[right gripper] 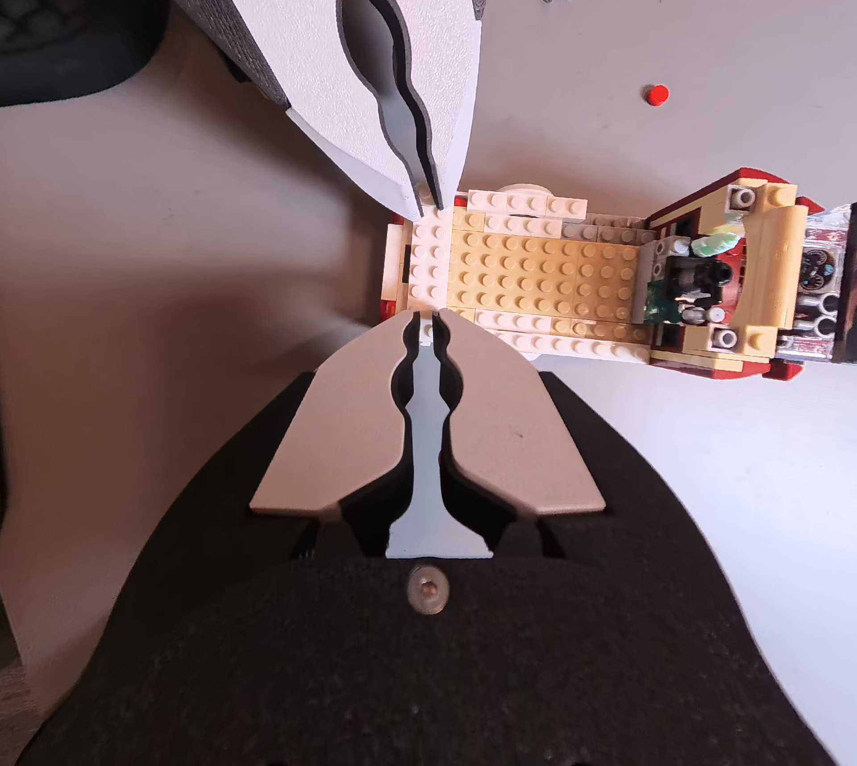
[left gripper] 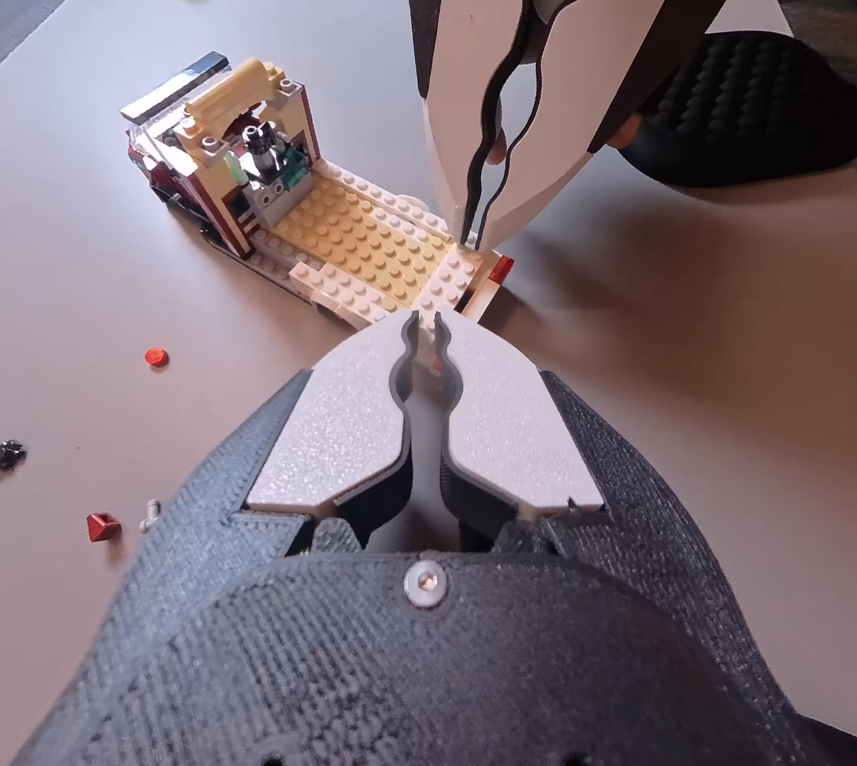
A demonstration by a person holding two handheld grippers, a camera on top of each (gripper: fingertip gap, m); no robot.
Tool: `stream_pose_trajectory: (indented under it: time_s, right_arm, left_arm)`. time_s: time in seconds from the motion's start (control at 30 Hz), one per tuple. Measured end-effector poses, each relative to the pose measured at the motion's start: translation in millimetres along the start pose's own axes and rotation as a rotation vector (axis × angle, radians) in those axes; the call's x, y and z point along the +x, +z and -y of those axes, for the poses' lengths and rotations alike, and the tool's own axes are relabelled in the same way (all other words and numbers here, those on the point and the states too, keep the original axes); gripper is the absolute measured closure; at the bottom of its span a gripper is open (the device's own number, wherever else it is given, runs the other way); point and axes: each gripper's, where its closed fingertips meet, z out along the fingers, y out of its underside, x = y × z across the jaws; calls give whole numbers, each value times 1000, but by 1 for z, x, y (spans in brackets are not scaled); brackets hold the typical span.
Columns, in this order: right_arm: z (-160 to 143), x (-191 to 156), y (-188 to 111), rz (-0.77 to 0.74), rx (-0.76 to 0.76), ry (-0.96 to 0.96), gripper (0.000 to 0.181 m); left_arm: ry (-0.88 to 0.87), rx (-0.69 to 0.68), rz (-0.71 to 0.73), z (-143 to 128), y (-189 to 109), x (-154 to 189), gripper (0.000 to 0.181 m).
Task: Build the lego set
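Grey table [left gripper: 649,372], both hand-held grippers at the lego model's [right gripper: 524,270] rear corners.

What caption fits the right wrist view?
Both grippers' fingers meet the white rear plate of a half-built Lego vehicle.

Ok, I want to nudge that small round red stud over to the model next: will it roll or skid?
The round red stud lies flat on the smooth table, so it would probably slide, not roll. It looks tiny and light, so a nudge may flick it off course. Its low profile probably leaves a gripper little edge to pinch.
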Motion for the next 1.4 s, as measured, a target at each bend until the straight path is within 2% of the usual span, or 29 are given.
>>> stream_pose_trajectory:
  time_s: [0.23, 0.53, 0.9, 1.13, 1.3, 1.4]
  right_arm:
    - [-1, -4, 0, 45, 5, 27, 177]
    - [0, -4, 1, 11, -27, 37, 178]
    - [5, 0, 5, -45, -78, 74, 180]
    - [5, 0, 5, -60, -85, 81, 180]
    - [7, -1, 5, -52, -74, 95, 178]
    - [7, 0, 4, -52, -68, 101, 177]
  left_arm:
    - [-37, 29, -27, 6, -3, -1, 170]
    - [-12, -17, -38, -1, 2, -2, 171]
    - [69, -7, 78, 2, 1, -17, 169]
    - [-43, -3, 25, -3, -13, -19, 164]
    - [-156, 15, -34, -6, -15, -18, 163]
    - [-167, 7, -34, -8, -13, -20, 163]
